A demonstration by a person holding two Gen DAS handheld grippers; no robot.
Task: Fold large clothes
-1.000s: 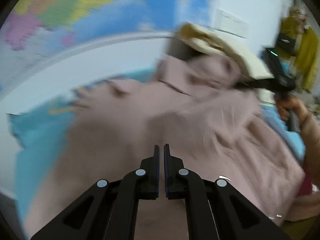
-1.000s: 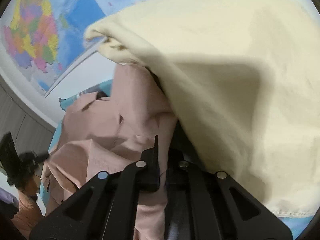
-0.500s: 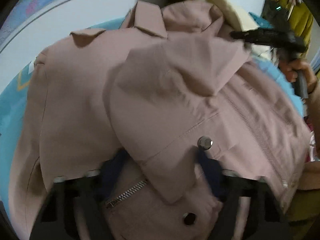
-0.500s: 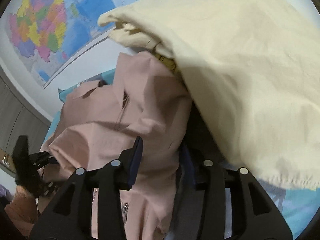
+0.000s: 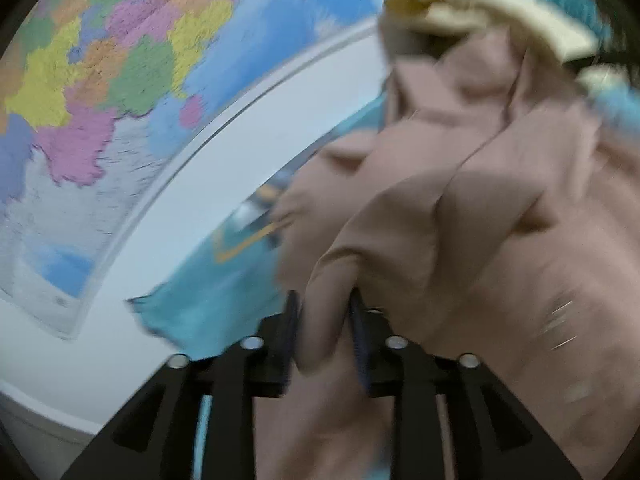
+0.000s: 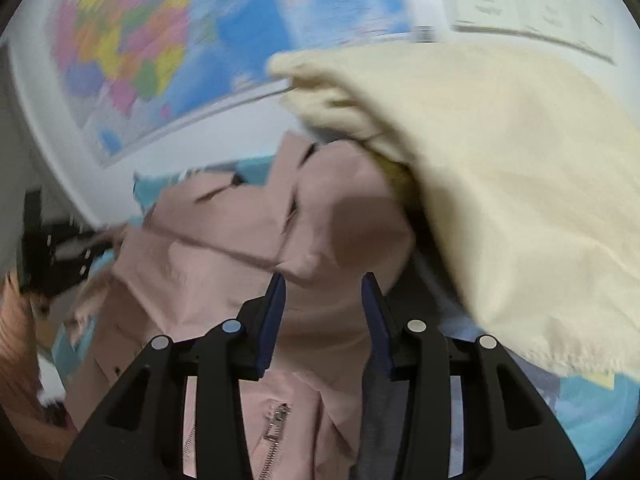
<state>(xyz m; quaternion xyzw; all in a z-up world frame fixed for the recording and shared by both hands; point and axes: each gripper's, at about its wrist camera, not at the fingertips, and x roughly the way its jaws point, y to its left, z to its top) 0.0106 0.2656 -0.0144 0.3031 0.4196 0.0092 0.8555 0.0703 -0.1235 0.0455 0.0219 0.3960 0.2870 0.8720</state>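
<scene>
A dusty pink jacket [image 5: 480,208] lies crumpled on a turquoise sheet [image 5: 224,300]. My left gripper [image 5: 324,312] is shut on a thick fold of the jacket's edge and holds it lifted; the view is blurred. In the right wrist view the same pink jacket [image 6: 224,264] shows its zipper near the bottom. My right gripper [image 6: 322,288] is open, its fingers either side of the jacket fabric without pinching it. A cream garment [image 6: 500,184] is heaped over the jacket's far right part.
A coloured wall map [image 5: 120,72] hangs on the white wall behind the bed. The cream garment also shows in the left wrist view [image 5: 480,12] at the top. The turquoise sheet [image 6: 600,412] shows at lower right. The left hand and gripper [image 6: 48,248] appear at far left.
My left gripper opened over the jacket, then closed on a fold and lifted it. My right gripper opened and let go of the pink fabric it held.
</scene>
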